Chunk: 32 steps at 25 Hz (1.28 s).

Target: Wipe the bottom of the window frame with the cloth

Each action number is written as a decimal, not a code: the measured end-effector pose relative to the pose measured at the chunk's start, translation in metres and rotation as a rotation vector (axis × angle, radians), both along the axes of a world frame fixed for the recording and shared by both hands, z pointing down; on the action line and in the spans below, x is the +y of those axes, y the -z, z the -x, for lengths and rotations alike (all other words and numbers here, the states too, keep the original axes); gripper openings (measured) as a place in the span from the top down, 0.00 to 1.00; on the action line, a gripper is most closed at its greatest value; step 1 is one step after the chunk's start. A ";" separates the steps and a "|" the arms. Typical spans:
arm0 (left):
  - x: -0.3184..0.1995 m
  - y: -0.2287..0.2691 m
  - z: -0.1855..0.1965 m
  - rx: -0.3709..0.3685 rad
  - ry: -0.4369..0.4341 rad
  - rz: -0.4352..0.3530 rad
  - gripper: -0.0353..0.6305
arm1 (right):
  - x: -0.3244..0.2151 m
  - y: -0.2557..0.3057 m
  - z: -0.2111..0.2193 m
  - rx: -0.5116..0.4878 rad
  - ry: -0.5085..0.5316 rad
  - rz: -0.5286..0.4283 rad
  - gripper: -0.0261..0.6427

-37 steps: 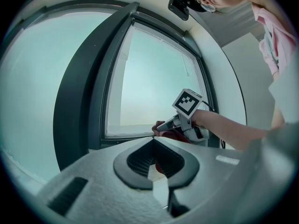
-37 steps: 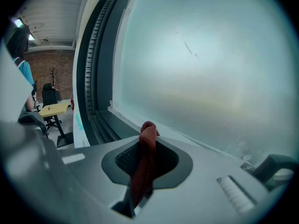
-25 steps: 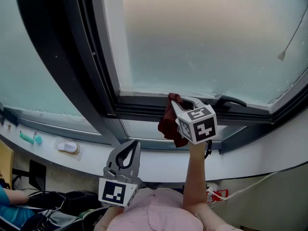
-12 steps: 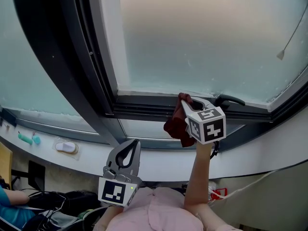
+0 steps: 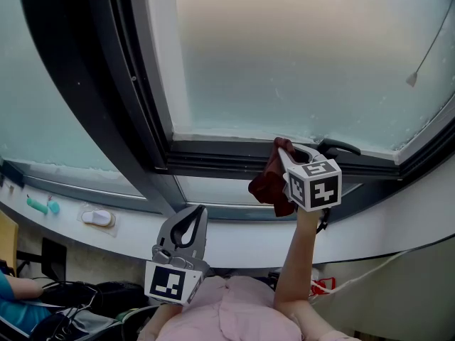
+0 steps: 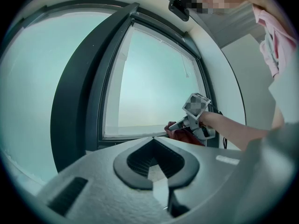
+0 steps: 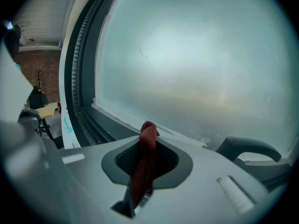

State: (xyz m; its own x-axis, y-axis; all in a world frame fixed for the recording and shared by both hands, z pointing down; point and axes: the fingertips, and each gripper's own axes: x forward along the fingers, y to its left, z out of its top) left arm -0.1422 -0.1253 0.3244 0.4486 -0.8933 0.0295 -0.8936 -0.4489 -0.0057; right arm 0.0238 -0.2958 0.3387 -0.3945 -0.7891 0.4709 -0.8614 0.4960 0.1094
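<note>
A dark red cloth (image 5: 267,183) hangs bunched from my right gripper (image 5: 284,150), which is shut on it. The gripper's tip rests against the dark bottom rail of the window frame (image 5: 213,159), just left of the black window handle (image 5: 340,146). In the right gripper view the cloth (image 7: 145,160) runs up between the jaws and folds over their tip, with the frosted pane behind it. My left gripper (image 5: 197,214) is held low near the person's body, shut and empty. From the left gripper view, the right gripper (image 6: 180,125) and cloth (image 6: 189,136) show at the frame's bottom.
A thick dark mullion (image 5: 92,91) slants down at the left. The white sill (image 5: 234,236) carries a teal object (image 5: 44,204) and a white object (image 5: 98,217). A blind cord with its pull (image 5: 412,80) hangs at the right. Cables (image 5: 323,286) lie below the sill.
My right gripper has slid to the right along the bottom frame rail with the cloth, closer to the window handle. The left gripper has stayed put.
</note>
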 end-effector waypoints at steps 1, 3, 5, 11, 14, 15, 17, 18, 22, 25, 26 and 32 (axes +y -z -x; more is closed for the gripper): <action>0.000 0.000 0.000 -0.001 0.000 0.001 0.95 | 0.000 0.000 -0.002 0.005 -0.007 -0.001 0.89; 0.000 0.000 0.000 -0.001 -0.001 0.000 0.95 | -0.001 0.000 -0.007 0.011 -0.018 -0.002 0.89; 0.000 0.000 -0.001 0.000 -0.002 -0.002 0.95 | -0.001 0.000 -0.010 0.008 -0.024 -0.001 0.89; 0.002 0.001 -0.004 -0.006 0.005 0.004 0.95 | 0.001 0.001 -0.019 -0.008 -0.030 -0.010 0.89; 0.001 -0.001 -0.001 0.001 -0.001 0.001 0.95 | -0.001 0.000 -0.017 -0.005 -0.036 -0.015 0.89; 0.001 -0.001 -0.001 0.002 0.001 0.001 0.95 | -0.001 0.000 -0.017 -0.005 -0.037 -0.016 0.89; 0.001 -0.001 0.000 0.002 0.004 0.002 0.95 | -0.001 0.000 -0.017 -0.006 -0.038 -0.018 0.89; 0.002 -0.001 0.000 0.002 0.004 0.001 0.95 | -0.001 0.000 -0.018 -0.007 -0.038 -0.021 0.89; 0.004 -0.002 0.001 0.000 0.010 0.004 0.95 | -0.001 0.001 -0.017 -0.008 -0.039 -0.045 0.89; 0.006 -0.004 0.003 0.000 0.013 0.004 0.95 | -0.001 0.002 -0.017 0.011 -0.045 -0.072 0.89; 0.007 -0.004 0.004 -0.001 0.015 0.005 0.95 | -0.001 0.002 -0.017 0.024 -0.049 -0.080 0.89; 0.013 0.000 0.014 0.003 0.039 0.002 0.95 | 0.002 0.005 -0.016 0.056 -0.076 -0.135 0.89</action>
